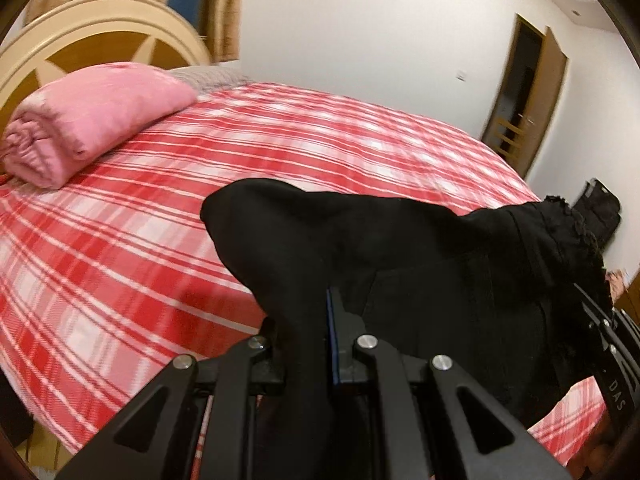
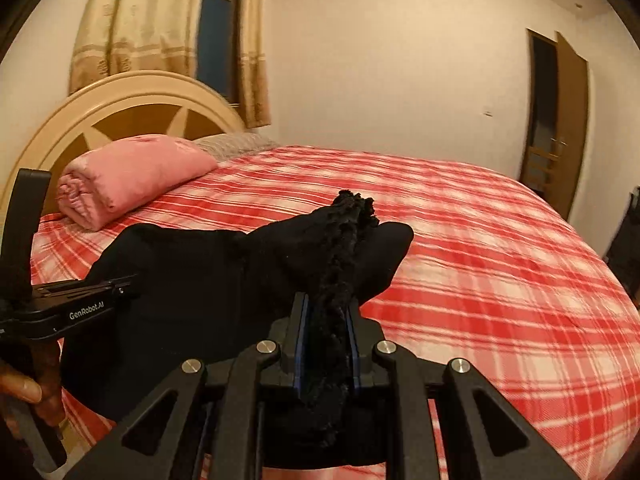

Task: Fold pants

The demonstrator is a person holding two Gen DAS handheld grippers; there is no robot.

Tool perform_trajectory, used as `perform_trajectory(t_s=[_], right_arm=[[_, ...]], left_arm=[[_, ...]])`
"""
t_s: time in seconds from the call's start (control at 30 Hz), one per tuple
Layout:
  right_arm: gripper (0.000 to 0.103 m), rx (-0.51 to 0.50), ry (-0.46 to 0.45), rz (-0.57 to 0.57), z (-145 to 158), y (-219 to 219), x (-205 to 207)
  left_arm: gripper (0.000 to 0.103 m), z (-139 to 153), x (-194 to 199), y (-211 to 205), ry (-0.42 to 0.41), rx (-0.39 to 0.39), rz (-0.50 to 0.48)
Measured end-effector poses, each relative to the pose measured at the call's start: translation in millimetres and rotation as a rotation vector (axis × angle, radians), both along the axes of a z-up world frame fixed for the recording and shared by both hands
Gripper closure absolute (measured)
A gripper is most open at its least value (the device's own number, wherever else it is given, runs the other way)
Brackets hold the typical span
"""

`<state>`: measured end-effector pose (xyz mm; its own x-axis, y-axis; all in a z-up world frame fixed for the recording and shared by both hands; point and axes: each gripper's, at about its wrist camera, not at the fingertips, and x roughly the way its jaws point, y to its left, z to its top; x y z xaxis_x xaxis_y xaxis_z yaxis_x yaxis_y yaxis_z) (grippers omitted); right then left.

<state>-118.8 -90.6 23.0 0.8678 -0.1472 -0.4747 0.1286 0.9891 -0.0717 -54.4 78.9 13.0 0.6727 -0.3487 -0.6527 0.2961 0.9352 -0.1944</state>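
The black pants [image 1: 420,264] hang above the red plaid bed [image 1: 168,216], stretched between my two grippers. My left gripper [image 1: 308,320] is shut on one end of the pants, the cloth draped over its fingers. My right gripper [image 2: 326,320] is shut on the frilly black edge of the pants [image 2: 348,236], bunched between the blue pads. In the right wrist view the left gripper [image 2: 76,308] shows at the left edge, held by a hand. In the left wrist view the right gripper [image 1: 612,344] shows at the right edge.
A rolled pink blanket [image 1: 92,120] lies by the cream and brown headboard [image 1: 100,44]. The plaid bed [image 2: 480,240] fills the view ahead. A brown door [image 2: 560,120] is on the right wall, curtains [image 2: 160,28] behind the headboard, a dark bag [image 1: 600,208] on the floor.
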Motion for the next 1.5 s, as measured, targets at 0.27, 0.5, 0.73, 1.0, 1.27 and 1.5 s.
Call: perform_trajectory(t_s=[0.27,0.5,0.73,1.0,1.27,1.5], right_arm=[[0.086,-0.006,-0.027,0.153,3,57,59],[0.086,-0.014,-0.039,0.26,-15,101,113],[0.086,-0.062,0.126,0.286,-80,108,173],[0.066,-0.127,0.248,0.273,-116,96,197],[0.051,-0.042,0.157,0.255,-86,80,172],[0.065,-0.056,0.045,0.226,-54,93,129]], left_arm=[[0.09,5,23,61,-0.035,0.024,0.157],[0.09,6,44,109,-0.069,0.063,0.303],[0.09,-26,75,125,-0.017,0.121,0.374],[0.075,-72,99,134,0.086,0.185,0.379],[0.051,-64,82,152,0.047,0.289,0.463],[0.051,-43,65,154,-0.004,0.281,0.477]])
